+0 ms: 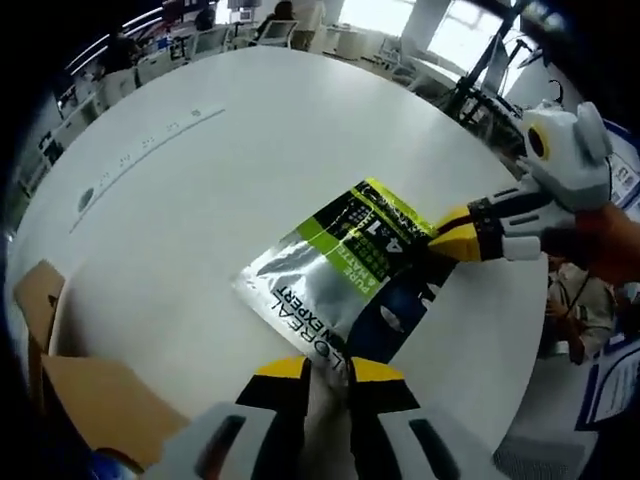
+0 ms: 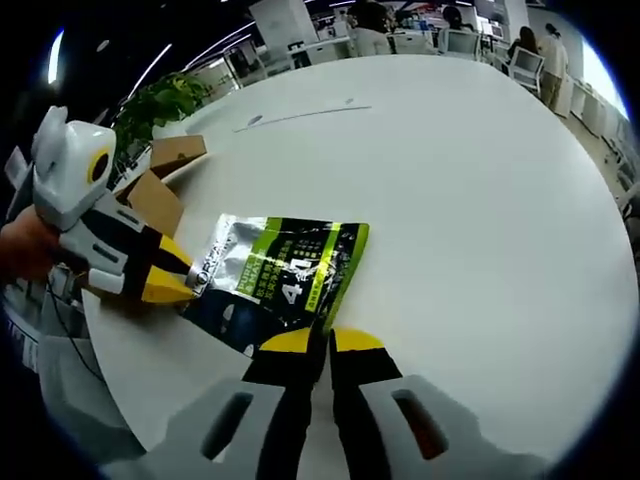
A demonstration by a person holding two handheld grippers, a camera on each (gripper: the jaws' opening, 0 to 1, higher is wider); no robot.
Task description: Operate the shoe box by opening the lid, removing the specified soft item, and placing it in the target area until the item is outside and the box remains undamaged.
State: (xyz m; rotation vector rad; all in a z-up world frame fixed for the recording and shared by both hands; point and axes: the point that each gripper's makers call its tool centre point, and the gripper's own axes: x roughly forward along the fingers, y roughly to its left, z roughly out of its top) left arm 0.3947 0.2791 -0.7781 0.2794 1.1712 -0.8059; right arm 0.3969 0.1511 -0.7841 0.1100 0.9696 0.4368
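the soft, light, slippery pouch (image 1: pixel 345 275) is pinched at opposite edges by the left tool (image 1: pixel 328 372) and right tool (image 2: pixel 320 342), beside the shoe box (image 2: pixel 155 200).

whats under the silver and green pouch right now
The white table lies under the pouch, which both grippers, left and right, pinch at opposite edges. Whether it rests flat or hangs just above is unclear; the patch beneath is covered.
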